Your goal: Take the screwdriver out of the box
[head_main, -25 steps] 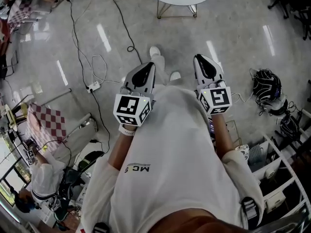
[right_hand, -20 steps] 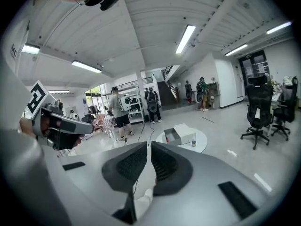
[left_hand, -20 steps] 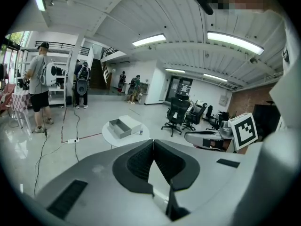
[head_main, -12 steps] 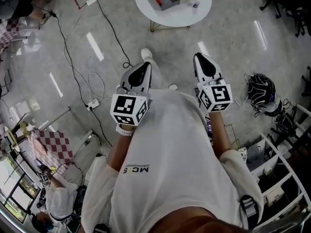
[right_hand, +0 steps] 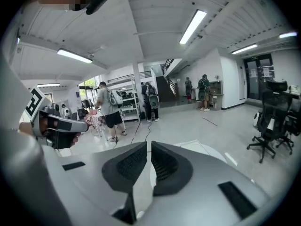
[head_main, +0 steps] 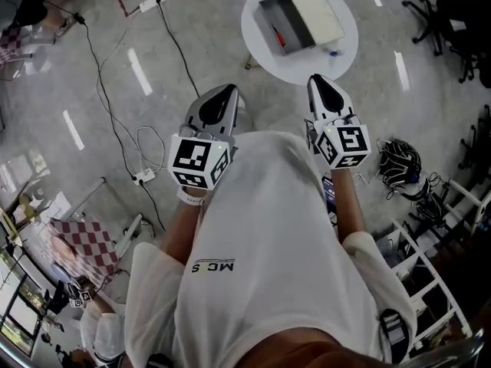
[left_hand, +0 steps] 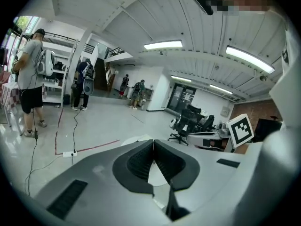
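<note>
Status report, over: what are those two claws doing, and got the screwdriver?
Left gripper, right gripper: jaws shut, empty. Box open on round table ahead, out of reach; reddish tool inside. No obstacle between.

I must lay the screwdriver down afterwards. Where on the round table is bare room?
Bare: the strip of round table between the box and the near rim, and the left edge. Crowded: the near right, by a small blue thing; the box fills the rest.

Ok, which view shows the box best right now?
The head view: the open box lies whole on the round table, seen from above. Both gripper views show only slivers of that table past their jaws; the box is not clear there.
</note>
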Available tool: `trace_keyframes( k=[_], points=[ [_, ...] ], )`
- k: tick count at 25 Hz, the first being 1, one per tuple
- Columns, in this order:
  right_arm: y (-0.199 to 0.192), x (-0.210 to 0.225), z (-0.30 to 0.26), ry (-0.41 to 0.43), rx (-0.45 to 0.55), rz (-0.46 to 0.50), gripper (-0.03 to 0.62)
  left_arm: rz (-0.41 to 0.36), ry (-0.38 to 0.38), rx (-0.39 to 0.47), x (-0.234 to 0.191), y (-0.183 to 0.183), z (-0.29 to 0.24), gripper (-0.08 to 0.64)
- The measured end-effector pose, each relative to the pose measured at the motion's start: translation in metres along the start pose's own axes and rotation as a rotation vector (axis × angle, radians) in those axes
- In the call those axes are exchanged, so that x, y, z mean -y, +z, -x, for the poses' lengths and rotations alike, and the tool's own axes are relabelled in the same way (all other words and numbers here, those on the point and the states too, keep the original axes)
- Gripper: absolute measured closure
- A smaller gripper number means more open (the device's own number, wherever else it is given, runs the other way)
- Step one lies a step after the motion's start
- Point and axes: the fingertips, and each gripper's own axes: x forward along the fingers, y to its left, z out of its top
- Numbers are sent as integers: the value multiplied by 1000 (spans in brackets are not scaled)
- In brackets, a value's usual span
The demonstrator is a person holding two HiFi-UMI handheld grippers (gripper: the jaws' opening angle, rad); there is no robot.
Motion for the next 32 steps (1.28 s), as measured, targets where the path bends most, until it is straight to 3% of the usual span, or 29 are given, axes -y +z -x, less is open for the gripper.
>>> trace_keyframes(
  k=[11,20,32],
  points=[
    [27,34,-79,52,-111,17,506,40,-14,-46,-31,24,-49,548],
    [-2,57,-135,191,-275,-7,506,67,40,-96,-41,23,-97,548],
    [-74,81,-200,301,-462,-64,463,116,87,-216,-38,-29,-149,548]
  ],
)
